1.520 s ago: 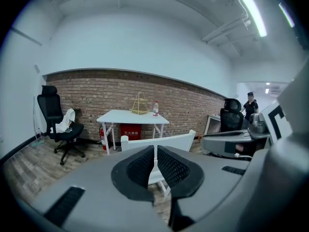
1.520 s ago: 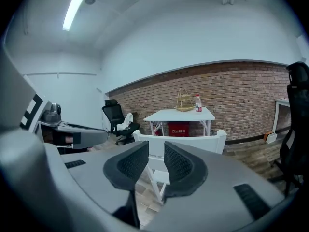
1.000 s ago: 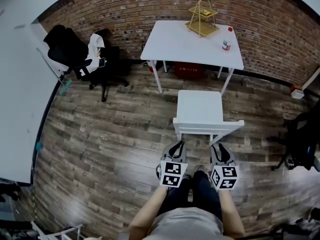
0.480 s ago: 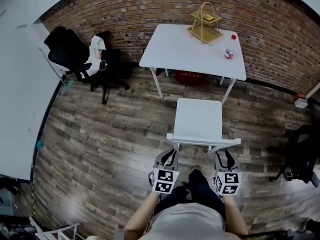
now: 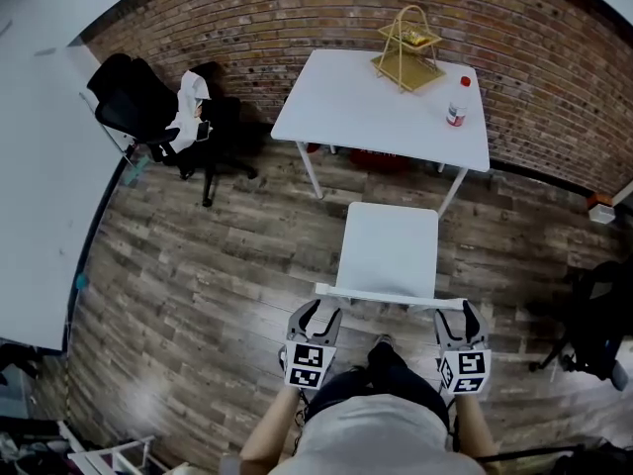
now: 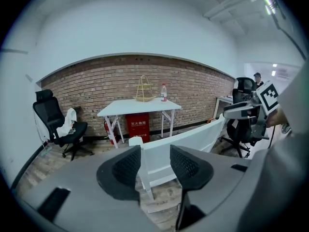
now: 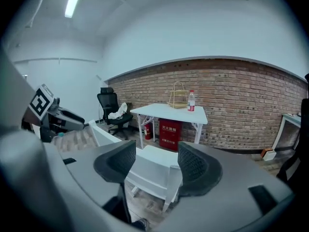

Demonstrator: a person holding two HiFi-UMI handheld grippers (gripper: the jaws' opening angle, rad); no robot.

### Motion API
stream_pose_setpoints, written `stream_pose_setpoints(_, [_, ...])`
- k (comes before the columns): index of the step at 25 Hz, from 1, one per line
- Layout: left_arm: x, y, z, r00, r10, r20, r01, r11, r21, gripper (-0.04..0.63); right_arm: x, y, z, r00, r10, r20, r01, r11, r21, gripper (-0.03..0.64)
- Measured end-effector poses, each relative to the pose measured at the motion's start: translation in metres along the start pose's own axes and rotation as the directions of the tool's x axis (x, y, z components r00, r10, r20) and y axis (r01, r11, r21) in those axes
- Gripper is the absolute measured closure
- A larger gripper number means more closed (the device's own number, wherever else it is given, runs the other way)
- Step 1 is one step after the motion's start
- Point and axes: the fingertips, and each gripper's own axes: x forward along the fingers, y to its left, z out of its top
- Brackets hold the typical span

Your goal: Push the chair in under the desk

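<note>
So, both sets of jaws are opening right now. The left gripper (image 5: 316,315) was pinched shut a second ago, and its black dimpled pads now stand apart with the left end post of the chair (image 5: 391,250) backrest between them. The right gripper (image 5: 461,317) is spreading too, with the backrest's right corner in its gap, and it has shifted out toward that corner. Neither is clamped, though in the left gripper view I can't quite tell if one pad is brushing the post. To me this looks like lining up an even two-handed shove. The chair is smooth, white and plastic-looking, with a flat squarish seat and a thin slat back. It sits straight ahead of the jaws, its far edge just short of the desk (image 5: 376,107), which has a flat white top on skinny legs. So it's not tucked in yet. The floor (image 5: 218,265) under the grippers is wood plank, so it should slide okay.
</note>
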Motion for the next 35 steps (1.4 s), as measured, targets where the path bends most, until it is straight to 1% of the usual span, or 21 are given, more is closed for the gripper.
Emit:
stream_pose_setpoints(4, [0.006,0.009,-0.002,1.000,0.014,0.001,-0.014,0.999,-0.040,0.369,0.002,-0.006,-0.014,0.998,0.052,-0.041,-0.054,0.998,-0.038,0.318])
stream_pose_setpoints(5, [0.008,0.011,-0.002,1.000,0.015,-0.001,-0.016,0.999,-0.042,0.357,0.002,-0.006,-0.016,0.997,0.067,-0.045,-0.069,0.996,-0.051,0.318])
stream_pose_setpoints(9, [0.016,0.018,0.002,1.000,0.020,-0.002,-0.020,1.000,-0.010,0.316,-0.001,-0.008,-0.013,0.992,0.103,-0.070,-0.110,0.990,-0.090,0.299])
stream_pose_setpoints(12, [0.019,0.020,0.005,1.000,-0.008,0.006,0.008,1.000,0.022,0.308,-0.001,-0.016,-0.021,0.988,0.126,-0.093,-0.133,0.988,-0.076,0.290])
stream_pose_setpoints(14, [0.023,0.023,0.008,1.000,-0.026,0.005,0.025,0.999,0.047,0.299,0.005,-0.023,-0.028,0.981,0.148,-0.129,-0.157,0.986,-0.064,0.284])
stream_pose_setpoints(16, [0.025,0.024,0.011,0.998,-0.055,0.001,0.055,0.996,0.063,0.280,0.012,-0.025,-0.034,0.971,0.180,-0.159,-0.190,0.980,-0.049,0.282])
stream_pose_setpoints(18, [0.028,0.022,0.011,0.993,-0.115,-0.009,0.115,0.991,0.072,0.253,0.018,-0.024,-0.040,0.958,0.224,-0.180,-0.234,0.972,-0.032,0.275])
stream_pose_setpoints(20, [0.030,0.017,0.008,0.983,-0.184,-0.022,0.185,0.979,0.090,0.242,0.021,-0.019,-0.044,0.942,0.271,-0.197,-0.281,0.960,-0.023,0.267])
stream_pose_setpoints(22, [0.032,0.014,0.005,0.971,-0.235,-0.033,0.238,0.966,0.106,0.241,0.024,-0.013,-0.048,0.921,0.325,-0.215,-0.339,0.940,-0.029,0.265])
stream_pose_setpoints(25, [0.038,0.014,0.004,0.958,-0.281,-0.055,0.286,0.949,0.136,0.241,0.027,-0.005,-0.046,0.892,0.386,-0.237,-0.412,0.909,-0.068,0.265])
stream_pose_setpoints(28, [0.047,0.014,0.009,0.948,-0.312,-0.061,0.317,0.935,0.156,0.241,0.033,-0.004,-0.046,0.876,0.405,-0.263,-0.439,0.894,-0.087,0.265])
stream_pose_setpoints(32, [0.057,0.011,0.012,0.936,-0.343,-0.073,0.351,0.921,0.171,0.241,0.038,-0.004,-0.051,0.860,0.411,-0.301,-0.458,0.883,-0.103,0.265])
stream_pose_setpoints(35, [0.061,0.007,0.014,0.931,-0.357,-0.075,0.364,0.915,0.172,0.241,0.041,-0.005,-0.054,0.857,0.405,-0.318,-0.458,0.882,-0.110,0.267])
